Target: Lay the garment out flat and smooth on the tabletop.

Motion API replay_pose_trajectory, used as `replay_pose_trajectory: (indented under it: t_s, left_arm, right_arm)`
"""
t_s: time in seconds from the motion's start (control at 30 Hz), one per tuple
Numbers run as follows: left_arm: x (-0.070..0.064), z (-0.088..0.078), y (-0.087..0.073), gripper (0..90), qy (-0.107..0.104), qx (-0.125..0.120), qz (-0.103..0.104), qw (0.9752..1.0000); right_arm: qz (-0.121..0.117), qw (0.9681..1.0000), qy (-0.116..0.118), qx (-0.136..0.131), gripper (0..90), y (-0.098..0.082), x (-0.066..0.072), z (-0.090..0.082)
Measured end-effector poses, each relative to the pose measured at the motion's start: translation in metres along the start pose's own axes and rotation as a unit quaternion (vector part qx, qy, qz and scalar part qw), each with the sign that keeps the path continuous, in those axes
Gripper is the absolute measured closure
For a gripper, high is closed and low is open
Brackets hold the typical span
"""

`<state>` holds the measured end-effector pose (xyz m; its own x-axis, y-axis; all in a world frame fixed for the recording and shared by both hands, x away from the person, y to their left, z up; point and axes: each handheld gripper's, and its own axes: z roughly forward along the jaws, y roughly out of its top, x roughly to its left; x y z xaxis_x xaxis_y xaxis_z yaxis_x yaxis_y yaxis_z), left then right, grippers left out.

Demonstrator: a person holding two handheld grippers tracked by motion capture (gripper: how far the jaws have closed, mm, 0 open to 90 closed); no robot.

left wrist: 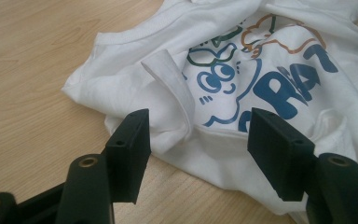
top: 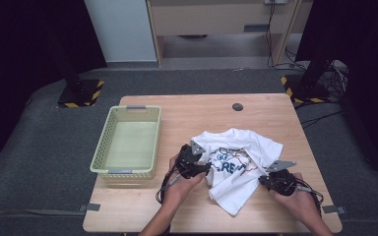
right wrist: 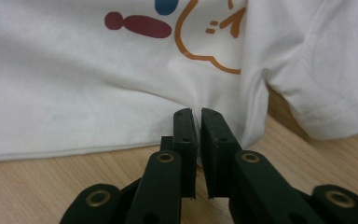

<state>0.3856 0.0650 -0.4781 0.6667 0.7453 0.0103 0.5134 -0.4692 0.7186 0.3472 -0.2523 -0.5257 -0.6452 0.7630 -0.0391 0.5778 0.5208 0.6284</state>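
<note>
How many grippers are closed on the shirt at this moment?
1: the right gripper pinches the white shirt at its right edge. The left gripper is open beside its left edge.

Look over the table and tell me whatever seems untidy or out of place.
The white T-shirt lies crumpled, not flat: folds bunch across its print and a hem flap sticks up near the open left gripper. The right gripper is pinching its edge. The basket sits square, with nothing in it. No spill or damage.

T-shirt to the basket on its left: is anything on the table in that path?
Nothing visible. The white T-shirt lies just right of the empty yellow basket, with bare table between. The left tool is open at the shirt's edge.
</note>
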Motion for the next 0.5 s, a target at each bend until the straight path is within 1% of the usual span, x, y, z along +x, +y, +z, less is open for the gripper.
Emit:
replay_pose_trajectory:
  t_s: [0.1, 0.2, 0.37, 0.5]
  left_arm:
    - [0.001, -0.001, -0.001, 38.7, 0.001, 0.0, 0.001, 1.0]
    - [0.001, -0.001, -0.001, 38.4, 0.003, 0.0, 0.0, 1.0]
    - [0.002, -0.001, -0.003, 38.0, 0.004, 0.003, 0.001, 1.0]
    - [0.001, 0.001, -0.004, 38.0, 0.003, 0.003, 0.001, 1.0]
  right_arm:
    - [0.0, 0.9999, 0.004, -0.014, 80.1, -0.001, 0.001, -0.007]
    - [-0.008, 0.9997, 0.005, -0.022, 76.0, 0.001, 0.006, -0.015]
    - [-0.021, 0.9993, 0.012, -0.03, 72.3, 0.003, 0.016, -0.026]
    - [-0.022, 0.9989, 0.022, -0.035, 67.6, 0.003, 0.027, -0.03]
